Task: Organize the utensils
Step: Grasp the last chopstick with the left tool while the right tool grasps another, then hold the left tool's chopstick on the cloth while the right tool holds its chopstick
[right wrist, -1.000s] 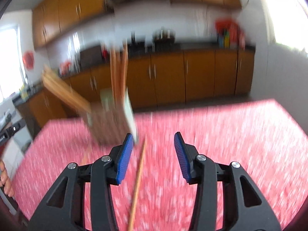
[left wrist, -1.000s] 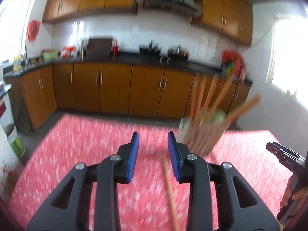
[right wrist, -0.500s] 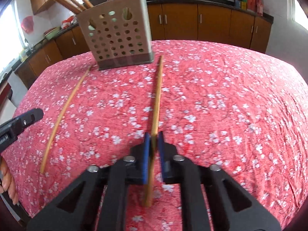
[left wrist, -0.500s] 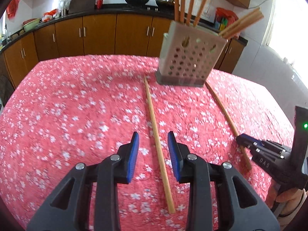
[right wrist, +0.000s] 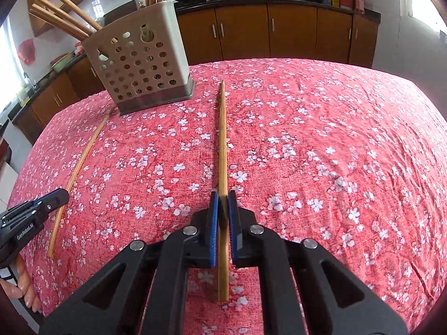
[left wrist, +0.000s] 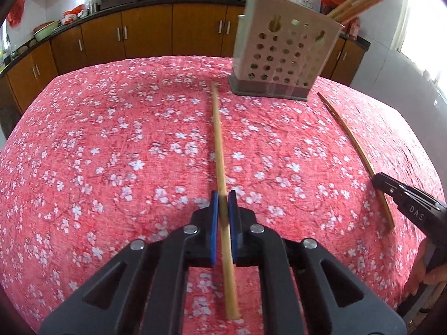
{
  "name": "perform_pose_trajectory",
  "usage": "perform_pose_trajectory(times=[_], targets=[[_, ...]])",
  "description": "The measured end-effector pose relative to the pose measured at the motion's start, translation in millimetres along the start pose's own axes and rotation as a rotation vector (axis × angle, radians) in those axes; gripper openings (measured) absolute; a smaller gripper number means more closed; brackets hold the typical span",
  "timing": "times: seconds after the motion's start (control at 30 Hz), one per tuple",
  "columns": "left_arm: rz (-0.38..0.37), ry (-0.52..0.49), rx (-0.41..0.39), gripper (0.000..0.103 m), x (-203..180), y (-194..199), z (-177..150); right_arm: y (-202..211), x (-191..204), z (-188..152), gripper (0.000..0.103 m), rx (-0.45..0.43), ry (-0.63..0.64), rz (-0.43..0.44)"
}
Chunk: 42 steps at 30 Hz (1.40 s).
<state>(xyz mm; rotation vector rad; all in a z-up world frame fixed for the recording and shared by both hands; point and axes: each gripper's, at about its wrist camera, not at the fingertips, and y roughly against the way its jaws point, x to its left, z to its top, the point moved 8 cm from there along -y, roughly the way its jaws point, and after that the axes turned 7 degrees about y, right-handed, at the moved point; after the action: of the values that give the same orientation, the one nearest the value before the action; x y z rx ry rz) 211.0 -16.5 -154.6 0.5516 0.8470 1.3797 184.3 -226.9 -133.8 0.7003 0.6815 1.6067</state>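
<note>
Half a second back the left gripper stood with its blue-padded jaws apart over a long pale wooden chopstick; now the jaws are clamped on that stick near its near end, while the right gripper was already closed on its own stick and remains so. Going left to right in the left wrist view: the red floral tablecloth covers the surface, the gripped chopstick runs straight ahead toward the perforated beige utensil holder with a dark base, and further right lies a darker, slimmer wooden chopstick whose near part is taken by the right gripper at the frame edge. From the right wrist view the order is mirrored: the left gripper sits low at the left edge on its thin stick, the holder stands upper left with several chopsticks already standing or leaning in it, and the right gripper's jaws are shut around the darker chopstick, which points toward the holder's base. Both sticks look to be lying flat on the cloth, though slight blur on the left one makes it hard to say whether it has begun to lift. With both loose chopsticks now gripped, the pick-up step seems complete; what remains is probably raising each stick, tipping it upright, and dropping it into the holder.
</note>
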Motion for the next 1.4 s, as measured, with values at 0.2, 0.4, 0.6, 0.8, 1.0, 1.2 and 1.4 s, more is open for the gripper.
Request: perform_pose_trajectory(times=[0.2, 0.4, 0.6, 0.8, 1.0, 1.2, 1.4], targets=[[0.068, 0.026, -0.017, 0.008, 35, -7, 18, -8, -4, 8, 0.008, 0.002, 0.004, -0.023], [0.091, 0.055, -0.033, 0.008, 64, -15, 39, -18, -14, 19, 0.008, -0.001, 0.011, -0.062], [0.068, 0.074, -0.035, 0.009, 73, -20, 49, -26, -18, 28, 0.008, -0.003, 0.005, -0.066], [0.060, 0.081, -0.035, 0.009, 71, -20, 47, -29, -19, 33, 0.009, -0.003, -0.006, -0.056], [0.060, 0.082, -0.035, 0.010, 72, -20, 48, -27, -20, 31, 0.009, -0.003, -0.002, -0.061], [0.051, 0.091, -0.035, 0.010, 73, -19, 47, -26, -19, 30, 0.009, -0.004, -0.006, -0.058], [0.053, 0.091, -0.035, 0.010, 73, -19, 48, -27, -20, 31, 0.009, -0.003, -0.001, -0.062]])
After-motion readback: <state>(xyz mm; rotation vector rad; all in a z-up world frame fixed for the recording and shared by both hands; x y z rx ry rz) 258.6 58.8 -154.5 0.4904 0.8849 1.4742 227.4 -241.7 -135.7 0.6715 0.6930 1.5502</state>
